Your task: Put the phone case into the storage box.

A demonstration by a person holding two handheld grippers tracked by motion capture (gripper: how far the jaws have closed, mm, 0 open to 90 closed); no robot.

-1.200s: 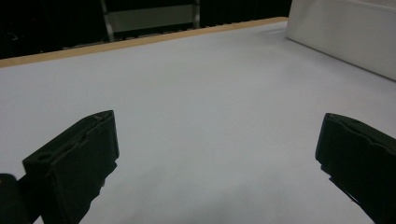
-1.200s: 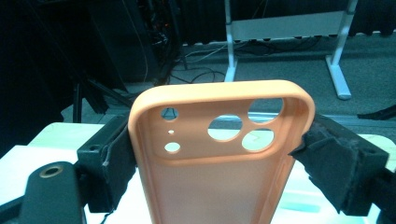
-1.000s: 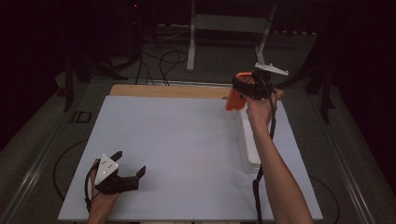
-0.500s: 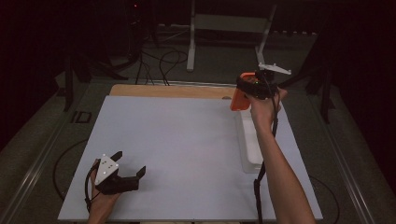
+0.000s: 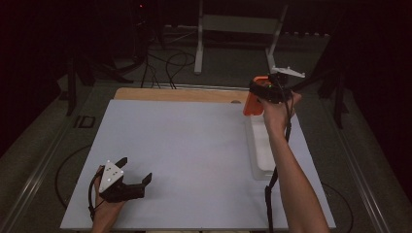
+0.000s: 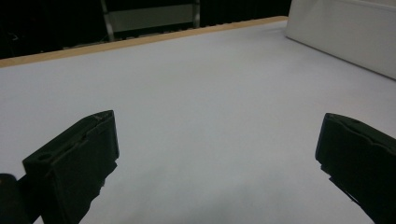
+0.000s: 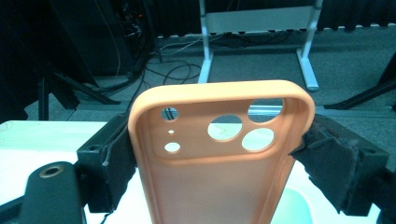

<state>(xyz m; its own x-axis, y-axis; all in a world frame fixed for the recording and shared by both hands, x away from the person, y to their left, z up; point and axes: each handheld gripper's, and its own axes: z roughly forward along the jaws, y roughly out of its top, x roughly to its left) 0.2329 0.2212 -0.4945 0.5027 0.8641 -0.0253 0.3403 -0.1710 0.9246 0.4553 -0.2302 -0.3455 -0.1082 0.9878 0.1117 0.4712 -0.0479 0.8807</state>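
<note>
An orange phone case [image 7: 219, 158] with round camera holes stands upright between the black jaws of my right gripper [image 7: 217, 163], whose pads press its two long edges. In the high view my right gripper [image 5: 265, 94] holds the orange phone case [image 5: 251, 103] in the air above the far end of a white tray [image 5: 262, 145], near the table's far right. My left gripper [image 5: 136, 171] rests low on the white table top [image 5: 184, 145] at the near left, jaws wide apart. In its own view the left gripper [image 6: 217, 154] has nothing between its fingers [image 6: 79, 163].
A wooden strip [image 5: 175, 94] runs along the table's far edge. Beyond it stand a metal frame [image 5: 238, 29] and cables [image 5: 170, 63] on the dark floor. The white tray's wall [image 6: 345, 32] lies far right in the left gripper view.
My right gripper has drifted slightly to the right and away with the orange case. The left gripper has stayed where it was.
</note>
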